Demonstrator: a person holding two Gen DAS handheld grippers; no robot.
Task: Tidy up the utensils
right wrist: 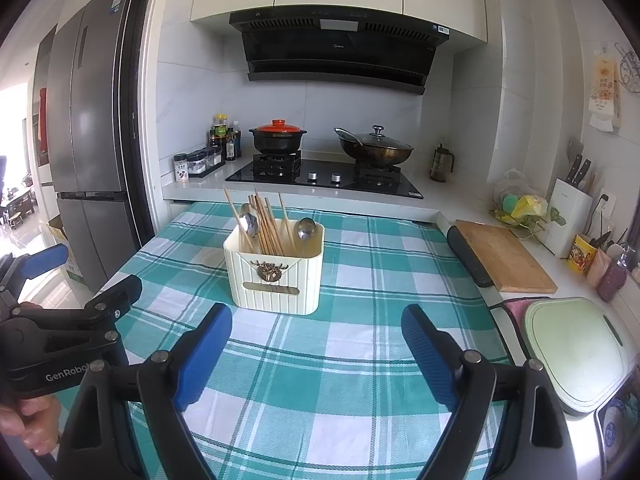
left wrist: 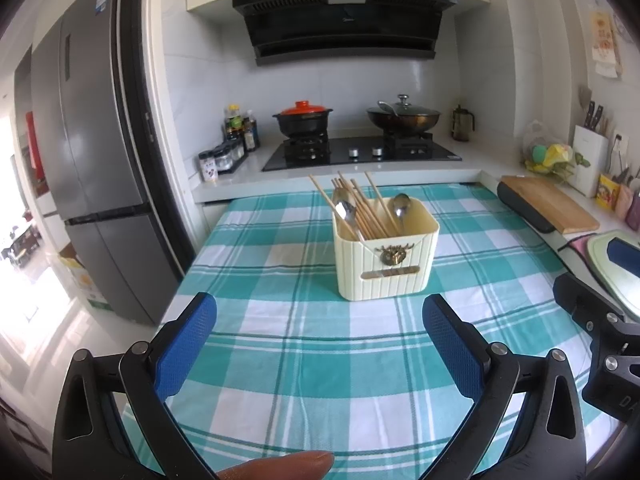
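Both tongs, left gripper (left wrist: 320,344) & right gripper (right wrist: 316,354), hanging released w/ utensil box (left wrist: 385,262) ahead; chopsticks (left wrist: 362,210) looking light, stiff, slippery, probably gripping mid-shaft

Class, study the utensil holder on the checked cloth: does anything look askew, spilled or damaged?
Nothing stands out. The cream holder stands upright, chopsticks and spoons lean loosely inside it, and nothing lies spilled on the cloth.
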